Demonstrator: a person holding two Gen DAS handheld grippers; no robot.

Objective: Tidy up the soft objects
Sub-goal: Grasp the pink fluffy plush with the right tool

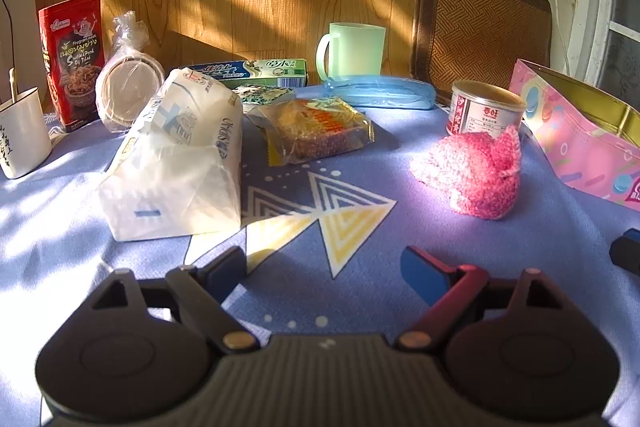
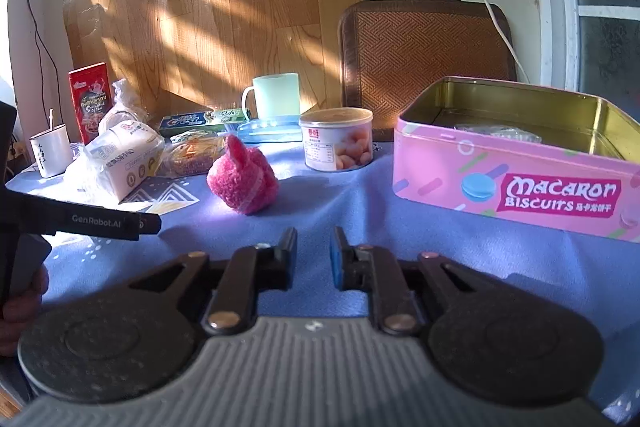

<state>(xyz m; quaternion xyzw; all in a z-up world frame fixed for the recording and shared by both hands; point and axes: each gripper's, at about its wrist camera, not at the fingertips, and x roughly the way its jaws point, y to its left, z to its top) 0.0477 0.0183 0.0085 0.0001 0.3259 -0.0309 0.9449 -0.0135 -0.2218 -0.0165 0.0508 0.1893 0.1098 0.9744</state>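
A pink fuzzy knitted ball (image 1: pixel 472 173) lies on the blue tablecloth, right of centre; it also shows in the right wrist view (image 2: pixel 243 179). A white soft tissue pack (image 1: pixel 180 155) lies to the left and shows in the right wrist view (image 2: pixel 120 159). An open pink macaron tin (image 2: pixel 516 163) stands at the right, with a clear packet inside; its corner shows in the left wrist view (image 1: pixel 580 131). My left gripper (image 1: pixel 324 269) is open and empty, low over the cloth, short of the ball. My right gripper (image 2: pixel 314 255) has a narrow gap between its pads and holds nothing.
A noodle packet (image 1: pixel 316 129), toothpaste box (image 1: pixel 256 73), green mug (image 1: pixel 354 51), blue case (image 1: pixel 380 93), can (image 1: pixel 486 107), red pouch (image 1: pixel 74 55), bagged lids (image 1: pixel 128 87) and white cup (image 1: pixel 22 131) crowd the back. A woven chair back (image 2: pixel 424 47) stands behind.
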